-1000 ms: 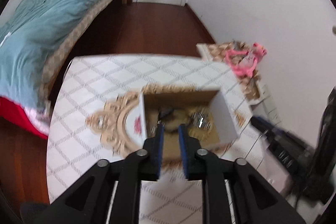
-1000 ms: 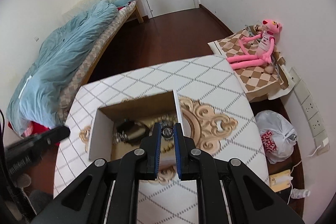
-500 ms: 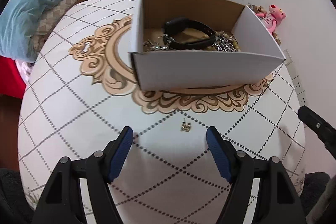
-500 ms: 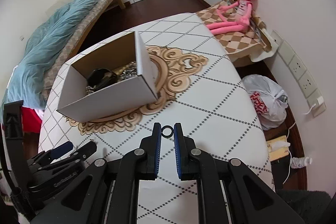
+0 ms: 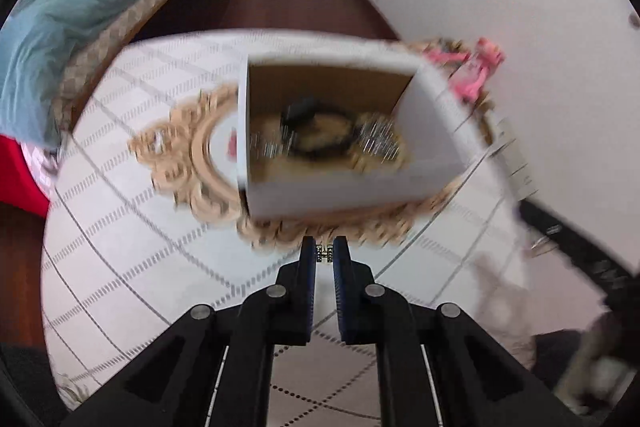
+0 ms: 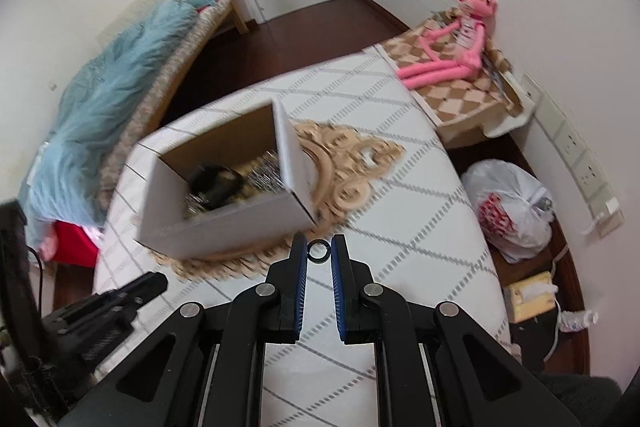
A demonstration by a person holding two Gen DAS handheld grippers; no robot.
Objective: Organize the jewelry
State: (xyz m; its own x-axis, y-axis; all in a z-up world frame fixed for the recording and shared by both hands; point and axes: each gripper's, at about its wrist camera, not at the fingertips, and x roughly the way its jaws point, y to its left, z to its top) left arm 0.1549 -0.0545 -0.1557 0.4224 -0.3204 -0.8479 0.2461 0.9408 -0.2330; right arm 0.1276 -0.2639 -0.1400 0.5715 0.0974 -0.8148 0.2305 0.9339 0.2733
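Note:
A white cardboard box (image 5: 352, 195) stands on the patterned table (image 5: 132, 267), with a black band (image 5: 316, 115) and shiny metal pieces inside. My left gripper (image 5: 324, 253) hovers just before the box's near wall. Its jaws are closing and a small metal earring (image 5: 324, 253) is pinched between the blue pads. In the right wrist view the box (image 6: 224, 223) sits ahead and to the left. My right gripper (image 6: 319, 251) is shut on a dark ring (image 6: 319, 251) near the box's front right corner. The left gripper (image 6: 132, 291) shows at lower left there.
A bed with a blue blanket (image 6: 104, 107) lies left of the table. A pink plush toy (image 6: 452, 43) sits on a checked cushion at right. A white plastic bag (image 6: 516, 211) and a small yellow box (image 6: 528, 299) lie on the dark floor by the wall sockets.
The left gripper went from wide open over the small earring on the table to closed on it, and its view is now blurred. The right gripper keeps the ring.

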